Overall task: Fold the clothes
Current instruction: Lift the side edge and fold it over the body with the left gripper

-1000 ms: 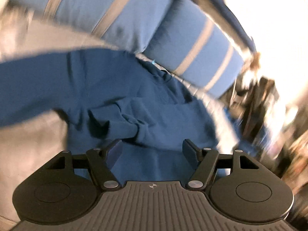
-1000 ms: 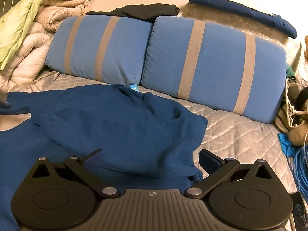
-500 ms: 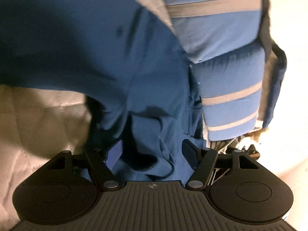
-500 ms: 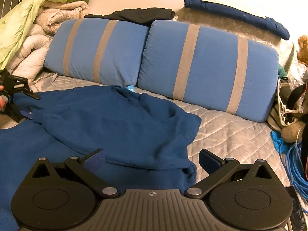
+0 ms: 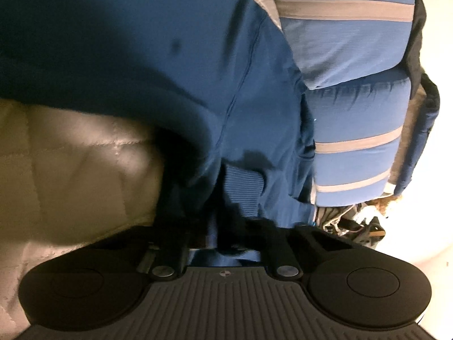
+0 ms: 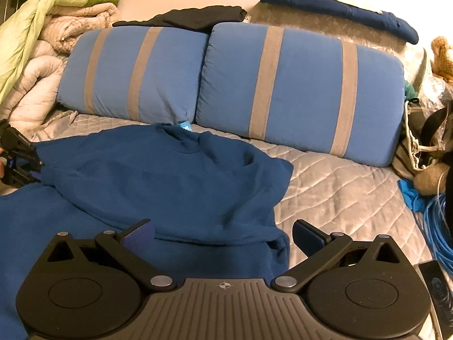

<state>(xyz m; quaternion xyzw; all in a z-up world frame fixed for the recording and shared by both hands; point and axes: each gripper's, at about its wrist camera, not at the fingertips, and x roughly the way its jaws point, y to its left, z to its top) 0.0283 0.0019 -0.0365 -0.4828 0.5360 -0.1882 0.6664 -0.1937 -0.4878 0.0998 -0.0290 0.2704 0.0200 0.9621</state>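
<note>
A dark blue sweatshirt (image 6: 170,175) lies spread on the grey quilted bed (image 6: 339,184), one side folded over its body. In the left wrist view the sweatshirt (image 5: 141,56) fills the top, with a ribbed cuff (image 5: 243,189) just ahead of the fingers. My left gripper (image 5: 226,235) is shut on the blue fabric by that cuff. The right wrist view shows the same left gripper (image 6: 35,171) at the far left, pinching the garment's edge. My right gripper (image 6: 223,235) is open, low over the sweatshirt's near part, with nothing pressed between its pads.
Two blue pillows with grey stripes (image 6: 136,70) (image 6: 300,85) lean at the head of the bed. Rolled blankets (image 6: 42,42) pile up at the back left. A bag (image 6: 416,147) and coiled blue cable (image 6: 436,226) lie at the right edge.
My left gripper rolled, sank onto the sweatshirt at its sleeve cuff and shut its jaws on the fabric. The right gripper stayed where it was, still open.
</note>
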